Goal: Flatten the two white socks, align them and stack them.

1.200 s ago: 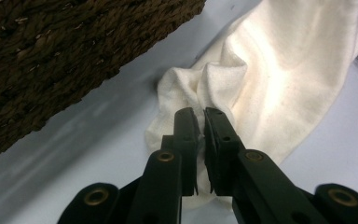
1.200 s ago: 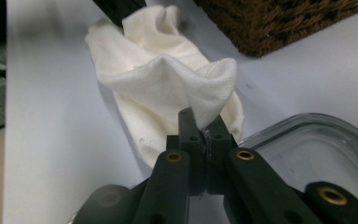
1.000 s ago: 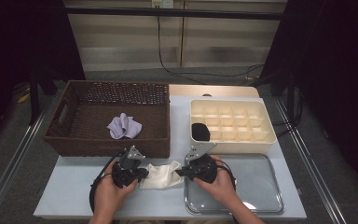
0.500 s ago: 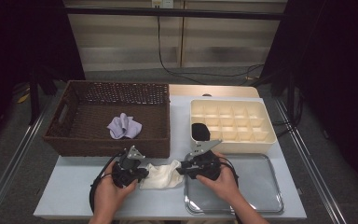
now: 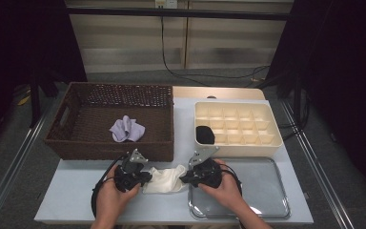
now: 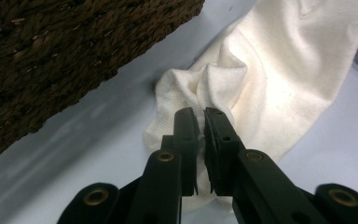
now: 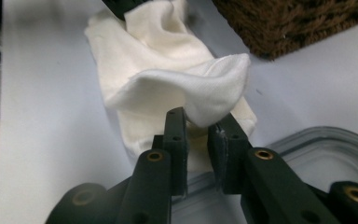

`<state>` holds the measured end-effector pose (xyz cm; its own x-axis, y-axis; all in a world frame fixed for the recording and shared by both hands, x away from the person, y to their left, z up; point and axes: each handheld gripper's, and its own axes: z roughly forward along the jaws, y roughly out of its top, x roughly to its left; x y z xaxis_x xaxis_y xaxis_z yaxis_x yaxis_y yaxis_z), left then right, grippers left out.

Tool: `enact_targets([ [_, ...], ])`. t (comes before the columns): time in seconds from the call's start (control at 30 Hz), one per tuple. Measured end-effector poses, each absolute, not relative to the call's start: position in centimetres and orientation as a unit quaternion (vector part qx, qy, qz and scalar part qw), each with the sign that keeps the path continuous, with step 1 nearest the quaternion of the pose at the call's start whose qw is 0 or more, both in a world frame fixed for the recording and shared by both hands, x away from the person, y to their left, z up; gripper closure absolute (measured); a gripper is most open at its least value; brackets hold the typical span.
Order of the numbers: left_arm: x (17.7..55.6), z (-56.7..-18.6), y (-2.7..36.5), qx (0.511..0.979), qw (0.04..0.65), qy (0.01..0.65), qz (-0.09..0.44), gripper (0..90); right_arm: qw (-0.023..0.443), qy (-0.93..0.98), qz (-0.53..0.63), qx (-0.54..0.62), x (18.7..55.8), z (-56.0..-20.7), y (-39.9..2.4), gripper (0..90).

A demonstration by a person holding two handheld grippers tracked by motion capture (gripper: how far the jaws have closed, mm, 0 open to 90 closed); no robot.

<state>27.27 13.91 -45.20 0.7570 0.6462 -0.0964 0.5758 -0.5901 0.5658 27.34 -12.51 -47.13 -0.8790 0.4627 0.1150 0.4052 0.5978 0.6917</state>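
Note:
A cream-white cloth [image 5: 164, 179] lies crumpled on the pale table, between my two grippers. My left gripper [image 5: 145, 177] is shut on the cloth's left end; in the left gripper view the fabric [image 6: 270, 70] bunches at the closed jaws of that gripper [image 6: 200, 114]. My right gripper [image 5: 183, 179] is at the cloth's right end. Its jaws have just been closing, and in the right gripper view a gap still shows between them. A raised fold of the cloth [image 7: 168, 79] sits at the tips of the right gripper [image 7: 198, 119], and its pads do not press on it.
A dark wicker basket [image 5: 109, 148] stands behind the cloth, with a crumpled lilac cloth [image 5: 127, 129] inside. A cream divided tray [image 5: 238, 143] at the back right holds a black item [image 5: 205, 134]. A clear tray [image 5: 267, 191] lies under my right hand.
My right gripper has shifted slightly at the cloth's right end, where the fabric has been ruffled. My left hand has kept still with its grip on the cloth.

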Motion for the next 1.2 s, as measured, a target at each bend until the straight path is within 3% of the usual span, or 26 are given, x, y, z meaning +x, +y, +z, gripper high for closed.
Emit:
enact_targets([
  [0.27,27.3,-45.2,13.9,0.889,0.295,0.345,0.059,83.8,0.048,0.895,0.371,0.244,27.4,-47.7,-12.4,72.9],
  [0.4,27.2,-45.2,13.8,0.890,0.293,0.345,0.061,83.8,0.053,0.900,0.363,0.236,27.0,-47.7,-12.3,87.1],
  [0.47,27.2,-45.2,13.8,0.890,0.292,0.345,0.062,83.8,0.059,0.903,0.360,0.229,26.9,-47.6,-12.2,88.8],
  [0.7,27.2,-45.2,13.8,0.891,0.290,0.344,0.062,83.9,0.033,0.887,0.381,0.260,27.0,-47.4,-13.1,89.6],
  [1.2,27.3,-45.3,13.8,0.889,0.294,0.346,0.060,83.9,0.025,0.866,0.412,0.281,25.9,-46.8,-16.6,89.7],
])
